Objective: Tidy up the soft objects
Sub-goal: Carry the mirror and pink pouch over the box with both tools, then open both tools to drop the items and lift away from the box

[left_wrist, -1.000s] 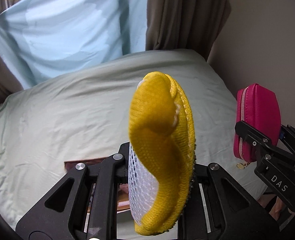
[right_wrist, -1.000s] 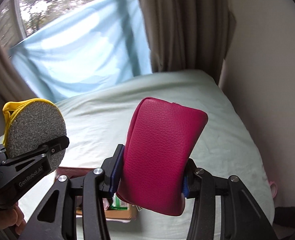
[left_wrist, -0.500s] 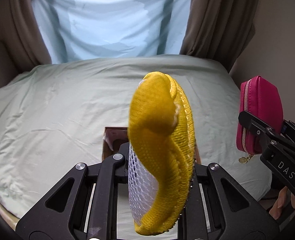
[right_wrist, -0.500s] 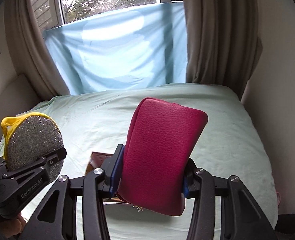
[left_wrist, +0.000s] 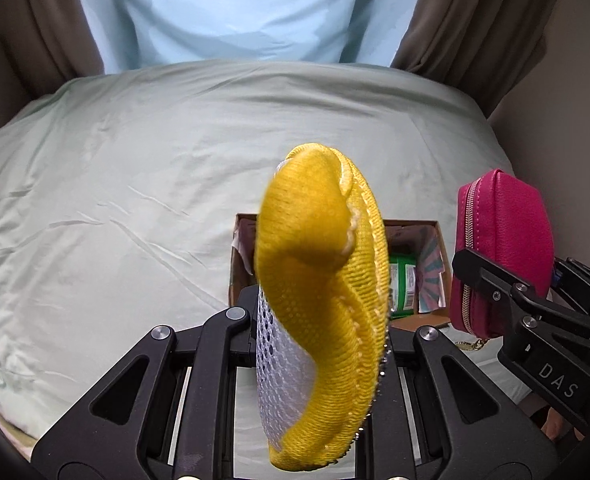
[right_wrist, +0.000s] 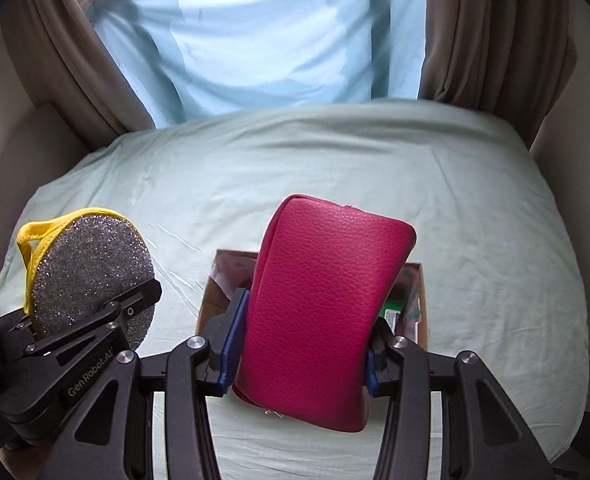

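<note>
Bed (left_wrist: 135, 184) in pale green sheet, open cardboard box (left_wrist: 435, 236) on it holding a green packet (left_wrist: 402, 288). Right gripper (right_wrist: 301, 344) clamps pink pouch (right_wrist: 319, 288) above box. Left gripper (left_wrist: 321, 336) clamps yellow scrubber (left_wrist: 319, 264), upright, just beside pouch.

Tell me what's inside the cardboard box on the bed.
Inside the cardboard box: a green packet and patterned paper. The yellow scrubber and pink pouch hide the rest.
</note>
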Motion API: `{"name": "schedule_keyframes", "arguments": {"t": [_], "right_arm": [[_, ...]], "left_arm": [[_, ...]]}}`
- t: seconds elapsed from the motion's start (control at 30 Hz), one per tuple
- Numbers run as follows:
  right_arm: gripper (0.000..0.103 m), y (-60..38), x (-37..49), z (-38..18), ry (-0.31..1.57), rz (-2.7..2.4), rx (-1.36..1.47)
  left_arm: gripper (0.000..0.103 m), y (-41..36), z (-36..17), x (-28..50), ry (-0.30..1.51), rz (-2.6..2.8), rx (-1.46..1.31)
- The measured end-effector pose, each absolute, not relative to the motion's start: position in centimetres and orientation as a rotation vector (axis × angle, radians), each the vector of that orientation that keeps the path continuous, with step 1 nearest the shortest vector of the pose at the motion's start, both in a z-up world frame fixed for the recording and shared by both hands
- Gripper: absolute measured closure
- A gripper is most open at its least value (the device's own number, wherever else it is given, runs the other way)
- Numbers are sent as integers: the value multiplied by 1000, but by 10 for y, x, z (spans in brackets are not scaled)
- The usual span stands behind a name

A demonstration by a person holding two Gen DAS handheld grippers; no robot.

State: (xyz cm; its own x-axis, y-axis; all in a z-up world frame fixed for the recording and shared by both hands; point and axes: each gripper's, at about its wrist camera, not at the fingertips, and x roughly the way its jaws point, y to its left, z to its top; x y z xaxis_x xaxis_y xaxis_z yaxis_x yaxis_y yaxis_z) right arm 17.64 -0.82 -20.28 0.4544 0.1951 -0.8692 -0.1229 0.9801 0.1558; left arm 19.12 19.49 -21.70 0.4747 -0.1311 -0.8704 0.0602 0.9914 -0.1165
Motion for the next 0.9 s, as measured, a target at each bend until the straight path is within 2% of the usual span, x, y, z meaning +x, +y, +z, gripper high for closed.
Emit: {"name": "schedule_keyframes", "arguments": {"t": [0.53, 0.73, 0.77, 0.8, 0.83, 0.87, 0.9], "right_arm": [[60, -28, 249, -330, 1406, 159, 193], [59, -50, 258, -361, 1485, 128, 294], [59, -54, 259, -365, 1499, 115, 310], [56, -57, 259, -367, 1507, 106, 325], [55, -59, 260, -368, 1512, 101, 336], [47, -62, 261, -367, 1505, 91, 344], [36, -66, 261, -365, 1490, 76, 345]], "left_arm": [[89, 162, -346, 291, 1313, -192, -24], [89, 134, -372, 305, 1363, -252, 57], [82, 129, -374, 306, 1369, -260, 66], [70, 126, -375, 307, 1375, -264, 77], [28, 124, -375, 308, 1380, -257, 98], [5, 122, -374, 309, 1377, -247, 116], [0, 124, -372, 308, 1367, -207, 145]]}}
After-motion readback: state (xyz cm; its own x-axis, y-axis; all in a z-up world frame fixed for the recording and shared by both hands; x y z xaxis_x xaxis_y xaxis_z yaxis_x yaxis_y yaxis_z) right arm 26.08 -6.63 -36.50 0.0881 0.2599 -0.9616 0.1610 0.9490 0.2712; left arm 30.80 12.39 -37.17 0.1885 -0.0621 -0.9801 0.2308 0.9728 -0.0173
